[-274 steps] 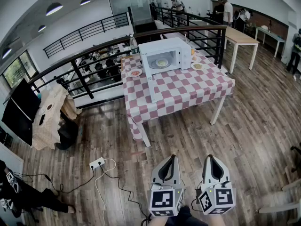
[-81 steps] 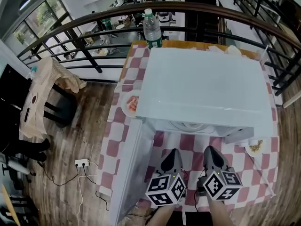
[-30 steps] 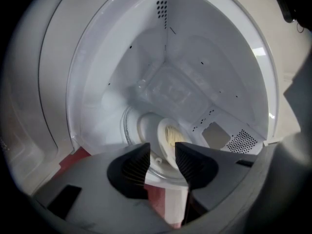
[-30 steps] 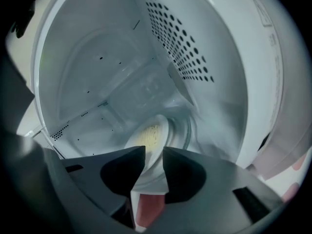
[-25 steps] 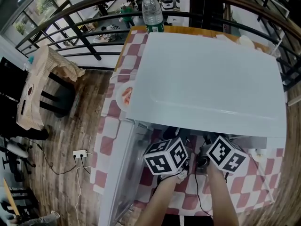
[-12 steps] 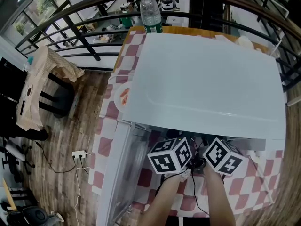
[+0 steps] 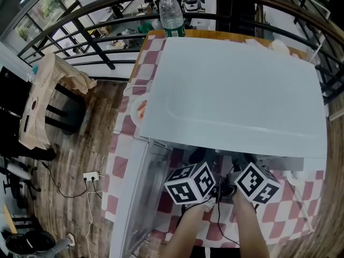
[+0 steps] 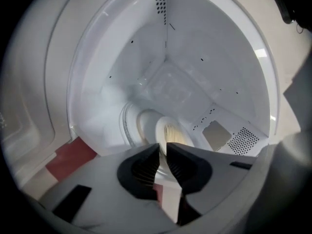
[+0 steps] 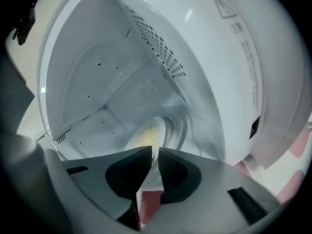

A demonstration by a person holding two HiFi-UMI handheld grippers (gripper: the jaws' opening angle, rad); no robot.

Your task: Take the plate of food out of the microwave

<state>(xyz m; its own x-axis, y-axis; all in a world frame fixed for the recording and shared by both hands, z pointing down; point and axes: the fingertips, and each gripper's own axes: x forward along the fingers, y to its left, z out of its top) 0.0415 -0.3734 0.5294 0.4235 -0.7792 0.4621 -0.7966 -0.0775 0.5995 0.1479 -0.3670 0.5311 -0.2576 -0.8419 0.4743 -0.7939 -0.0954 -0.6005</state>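
The white microwave (image 7: 236, 90) stands on the checked table with its door (image 7: 137, 198) swung open to the left. Inside, on the glass turntable, lies a white plate (image 8: 171, 130) of yellowish food, also seen in the right gripper view (image 9: 146, 136). My left gripper (image 8: 163, 150) is closing, with the plate's near rim between its dark pads. My right gripper (image 9: 155, 155) is closing too, on the rim at the plate's other side. In the head view only the two marker cubes (image 7: 189, 183) (image 7: 257, 183) show; the microwave's top hides the jaws.
A water bottle (image 7: 171, 12) stands behind the microwave. Another plate of food (image 7: 140, 110) lies on the table (image 7: 121, 144) left of it. A black railing (image 7: 97, 31) runs behind the table. The cavity walls (image 8: 170, 82) close in around both grippers.
Since the earlier frames both grippers have gone from in front of the microwave into its opening. Over the last second the marker cubes have barely shifted, a little towards me.
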